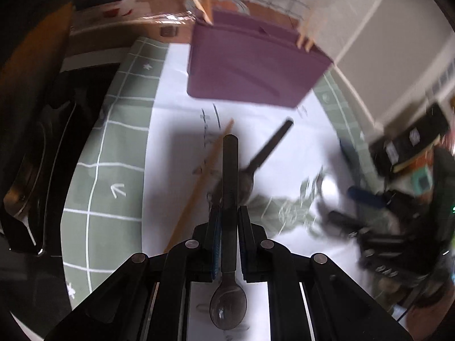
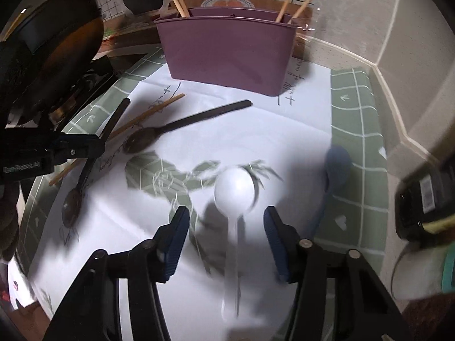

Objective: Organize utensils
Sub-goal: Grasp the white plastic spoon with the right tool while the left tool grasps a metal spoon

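Your left tongs [image 1: 229, 218] clamp the dark spoon [image 1: 229, 176]; carry it upright to the purple caddy [image 1: 250, 65] at the worktop's far edge. Right tongs [image 2: 226, 227] gape around the white spoon [image 2: 234, 196], ungripped.

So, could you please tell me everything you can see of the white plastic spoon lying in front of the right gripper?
The white plastic spoon is one glossy moulded piece: a round bowl and a slim, slightly translucent handle. It lies flat on the white paper sheet, bowl pointing away toward the purple plastic utensil caddy, handle running back toward the camera. The right gripper straddles the handle with its blue-padded fingers apart on either side, not touching it. Motion blur hides finer detail.
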`<state>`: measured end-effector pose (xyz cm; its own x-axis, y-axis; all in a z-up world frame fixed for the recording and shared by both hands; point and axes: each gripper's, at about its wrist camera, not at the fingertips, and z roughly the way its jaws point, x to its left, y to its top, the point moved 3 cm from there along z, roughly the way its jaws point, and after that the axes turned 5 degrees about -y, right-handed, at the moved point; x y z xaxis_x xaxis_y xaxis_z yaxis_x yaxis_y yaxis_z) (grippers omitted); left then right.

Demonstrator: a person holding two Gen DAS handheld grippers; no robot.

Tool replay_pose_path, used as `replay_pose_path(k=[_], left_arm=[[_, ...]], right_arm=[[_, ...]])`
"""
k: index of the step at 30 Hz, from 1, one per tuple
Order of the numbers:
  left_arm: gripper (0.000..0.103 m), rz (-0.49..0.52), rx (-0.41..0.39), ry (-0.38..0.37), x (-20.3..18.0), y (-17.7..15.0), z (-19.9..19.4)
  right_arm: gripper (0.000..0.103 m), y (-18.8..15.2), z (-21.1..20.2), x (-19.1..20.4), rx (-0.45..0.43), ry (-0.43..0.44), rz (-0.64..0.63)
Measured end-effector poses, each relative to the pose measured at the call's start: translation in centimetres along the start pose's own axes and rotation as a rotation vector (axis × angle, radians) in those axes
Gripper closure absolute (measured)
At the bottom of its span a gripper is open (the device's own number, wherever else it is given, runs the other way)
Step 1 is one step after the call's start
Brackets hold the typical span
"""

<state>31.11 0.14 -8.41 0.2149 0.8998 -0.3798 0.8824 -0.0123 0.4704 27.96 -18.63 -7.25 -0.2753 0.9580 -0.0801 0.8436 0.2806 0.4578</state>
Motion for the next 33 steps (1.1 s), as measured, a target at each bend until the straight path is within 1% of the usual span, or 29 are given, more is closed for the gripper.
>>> replay_pose_path(k=[3,6,8,9,12,15,18,20,21,23,24,25,29,30,32,33], left_arm=[[0.091,-0.011,-0.038,0.001,-0.8,0.7,-0.1],[0.091,-0.002,-0.079,0.009,-1.2,1.0,-0.8],[0.091,0.000,-0.101,0.015,-1.5,1.1,-1.2],[0.091,-0.001,-0.113,0.017,-1.6,1.1,-1.5],[0.091,0.008,-0.147,0.018,-2.2,1.1,-2.5],[0.091,0.024,-0.174,0.016,-3.0,1.0,-3.6],[0.091,0.053,-0.185,0.038,-3.6,1.0,-4.2],[0.091,0.067,-0.162,0.053,-3.6,1.1,-3.7],[0.091,0.072,-0.137,0.063,-3.6,1.2,-3.2],[0.088,0.087,-0.041,0.071,-3.4,1.4,-1.5],[0.088,0.090,0.021,0.078,-3.1,1.5,-0.5],[0.088,0.079,0.066,0.095,-2.8,1.7,0.4],[0.079,0.030,0.198,0.169,-1.6,2.5,3.3],[0.079,0.023,0.226,0.178,-1.5,2.5,3.9],[0.075,0.027,0.268,0.200,-1.7,2.6,5.0],[0.075,0.037,0.285,0.220,-1.9,2.7,5.6]], right_arm=[[0.053,1.2,1.4,0.1,0.023,-0.022,-0.002],[0.058,1.9,2.7,-0.2,0.063,-0.028,0.010],[0.071,1.9,3.2,-0.5,0.072,-0.025,0.014],[0.071,1.9,3.2,-0.5,0.069,-0.024,0.010],[0.072,1.8,2.8,-0.5,0.064,0.017,0.009],[0.072,1.9,1.4,-0.6,0.025,0.027,0.013],[0.072,2.2,0.2,-0.6,-0.008,0.034,0.022],[0.072,2.5,-0.6,-0.1,-0.031,0.032,0.011],[0.072,2.6,-0.9,0.1,-0.036,0.030,0.006],[0.072,2.8,-1.0,0.3,-0.036,0.024,0.001],[0.072,2.7,-1.1,0.4,-0.038,0.021,-0.003],[0.072,2.6,-1.2,0.5,-0.041,0.020,-0.005],[0.072,2.0,-1.7,0.9,-0.043,0.023,-0.011],[0.072,1.8,-1.8,1.0,-0.043,0.025,-0.013],[0.072,1.5,-1.9,1.2,-0.045,0.020,-0.019],[0.072,1.3,-2.0,1.3,-0.046,0.019,-0.021]])
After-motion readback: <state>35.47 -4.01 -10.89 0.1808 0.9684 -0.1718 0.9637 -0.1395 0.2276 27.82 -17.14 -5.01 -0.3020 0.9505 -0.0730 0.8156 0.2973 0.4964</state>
